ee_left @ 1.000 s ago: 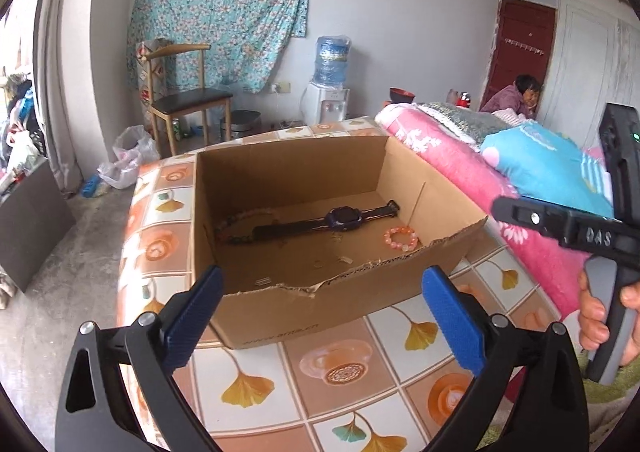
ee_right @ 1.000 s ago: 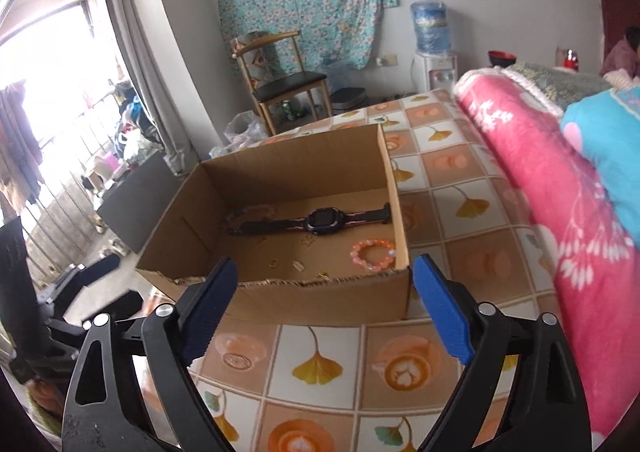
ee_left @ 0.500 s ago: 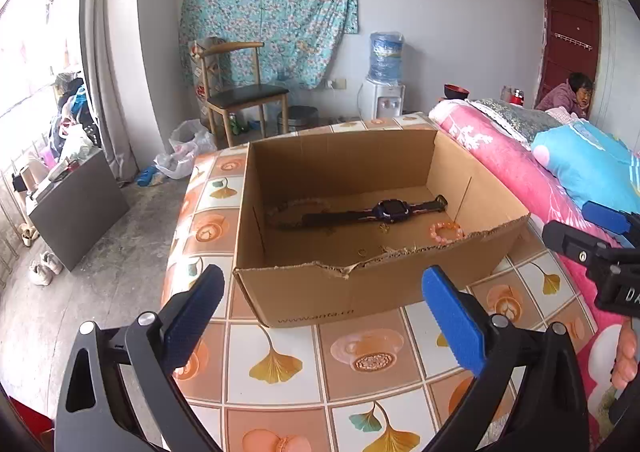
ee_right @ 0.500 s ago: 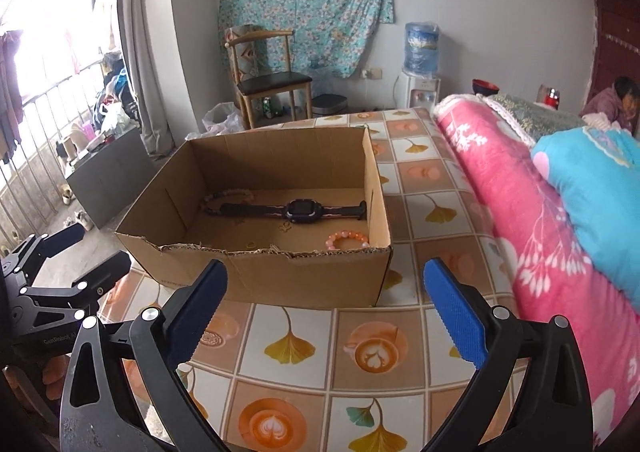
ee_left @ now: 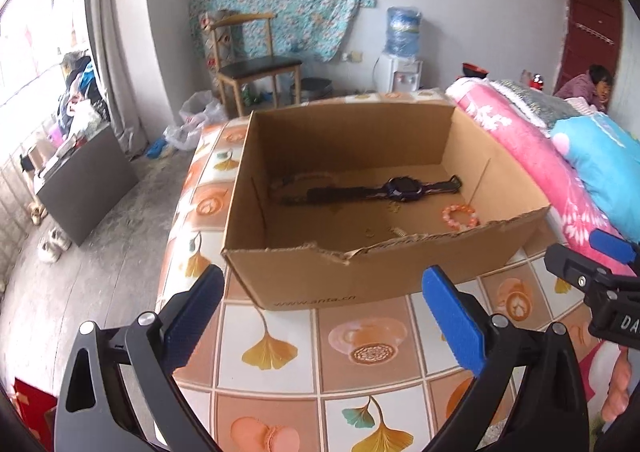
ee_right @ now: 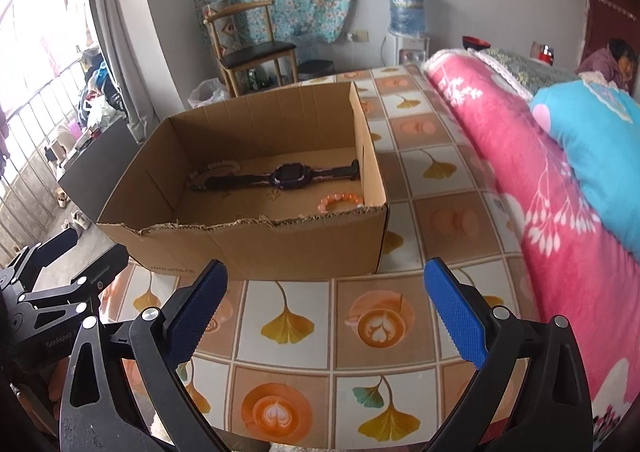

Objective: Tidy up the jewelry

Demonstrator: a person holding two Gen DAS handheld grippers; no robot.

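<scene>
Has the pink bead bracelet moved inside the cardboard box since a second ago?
No. The pink bead bracelet lies in the cardboard box's near right corner, below the watch, as before.

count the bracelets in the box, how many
2. A pink beaded bracelet lies in the near right corner of the cardboard box. A pale braided bracelet lies at the far left, by the watch strap's end. The front wall may hide more.
</scene>
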